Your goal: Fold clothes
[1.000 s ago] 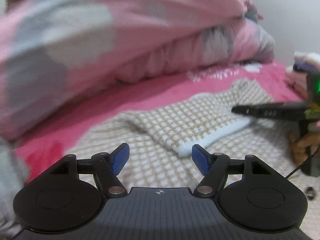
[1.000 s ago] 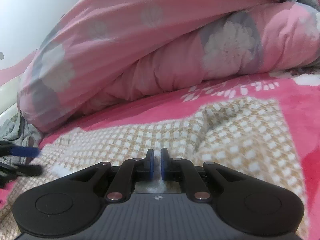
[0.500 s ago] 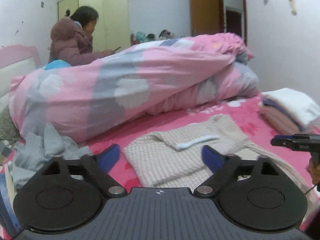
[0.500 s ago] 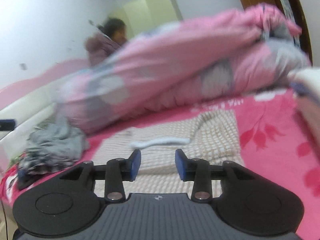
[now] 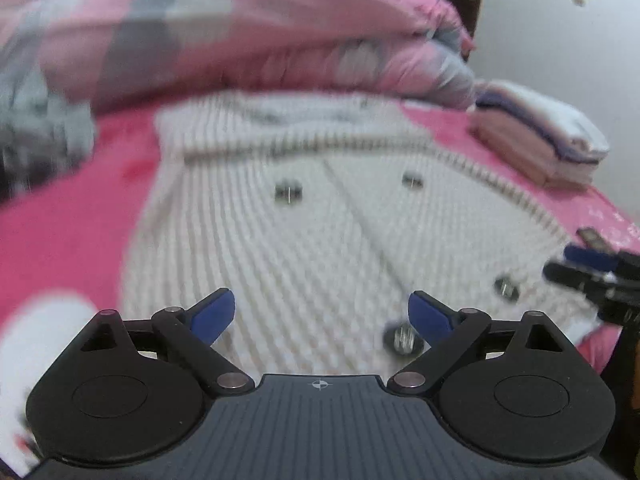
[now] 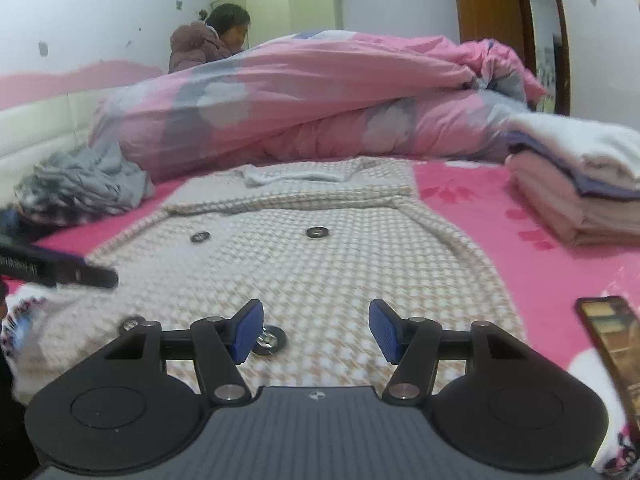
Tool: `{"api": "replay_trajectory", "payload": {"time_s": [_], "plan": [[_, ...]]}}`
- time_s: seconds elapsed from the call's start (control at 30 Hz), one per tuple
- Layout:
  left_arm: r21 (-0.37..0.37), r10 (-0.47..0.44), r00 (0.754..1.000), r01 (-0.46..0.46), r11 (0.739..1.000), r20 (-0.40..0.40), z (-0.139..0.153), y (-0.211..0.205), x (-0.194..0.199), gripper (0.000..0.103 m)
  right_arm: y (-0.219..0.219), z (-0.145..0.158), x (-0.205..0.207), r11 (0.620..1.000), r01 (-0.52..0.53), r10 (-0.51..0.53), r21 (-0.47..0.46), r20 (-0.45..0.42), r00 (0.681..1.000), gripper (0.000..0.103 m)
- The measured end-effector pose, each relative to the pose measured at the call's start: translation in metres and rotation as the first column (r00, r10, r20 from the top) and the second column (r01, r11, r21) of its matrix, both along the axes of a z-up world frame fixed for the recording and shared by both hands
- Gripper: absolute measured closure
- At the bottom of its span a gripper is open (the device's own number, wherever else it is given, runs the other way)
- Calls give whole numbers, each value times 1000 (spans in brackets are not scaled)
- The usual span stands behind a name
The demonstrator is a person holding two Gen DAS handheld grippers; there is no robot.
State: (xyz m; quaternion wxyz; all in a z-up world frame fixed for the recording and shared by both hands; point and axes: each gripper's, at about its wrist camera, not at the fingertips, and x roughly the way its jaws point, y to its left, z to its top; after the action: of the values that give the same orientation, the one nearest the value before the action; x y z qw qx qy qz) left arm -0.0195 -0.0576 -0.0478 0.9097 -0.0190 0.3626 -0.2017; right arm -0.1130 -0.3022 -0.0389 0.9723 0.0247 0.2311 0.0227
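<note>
Both the left gripper (image 5: 320,316) and the right gripper (image 6: 316,330) are spread wide with nothing between their fingers, hovering just above the near hem of a checked buttoned coat (image 6: 320,256) lying flat on the pink bed sheet (image 6: 488,200). A phone (image 6: 612,344) lies right of the right gripper. Farther off, folded clothes (image 6: 576,184) sit ahead-right, crumpled grey clothing (image 6: 84,184) ahead-left, and a pink duvet (image 6: 304,100) beyond the coat's collar.
</note>
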Motion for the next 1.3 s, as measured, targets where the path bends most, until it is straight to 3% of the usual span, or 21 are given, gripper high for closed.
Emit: {"api": "replay_trajectory", "payload": {"time_s": [0.2, 0.37, 0.43, 0.6, 0.7, 0.8, 0.97, 1.07, 1.3], "plan": [[30, -75, 991, 73, 997, 110, -9, -2, -49, 10, -2, -27, -10, 998, 60, -59, 22, -50, 997, 45], [-106, -47, 991, 61, 993, 128, 3, 19, -55, 10, -1, -22, -18, 997, 68, -69, 41, 8, 998, 53], [-124, -37, 990, 54, 991, 137, 6, 19, -48, 10, 6, -15, -12, 999, 46, -47, 20, 55, 997, 54], [-64, -14, 987, 25, 998, 162, 10, 4, -34, 7, 19, -12, 5, 1000, -6, 8, -14, 150, 989, 54], [-25, 37, 984, -33, 999, 174, 6, -5, -23, 4, 19, -25, 17, 1000, -22, 22, -2, 135, 991, 54], [37, 80, 990, -85, 996, 116, -8, -13, -12, 2, 16, -49, 23, 999, -35, 36, -13, 97, 995, 53], [21, 128, 983, -132, 991, 135, -17, -14, -15, 0, 10, -56, 19, 995, -96, 92, 22, 122, 988, 38], [19, 146, 980, -150, 989, 137, -17, -15, -16, 0, 16, -58, 18, 995, -95, 95, -6, 123, 988, 37], [34, 140, 980, -147, 989, 144, -17, -17, -20, 0, 14, -59, 18, 996, -89, 85, 24, 120, 989, 35]]}}
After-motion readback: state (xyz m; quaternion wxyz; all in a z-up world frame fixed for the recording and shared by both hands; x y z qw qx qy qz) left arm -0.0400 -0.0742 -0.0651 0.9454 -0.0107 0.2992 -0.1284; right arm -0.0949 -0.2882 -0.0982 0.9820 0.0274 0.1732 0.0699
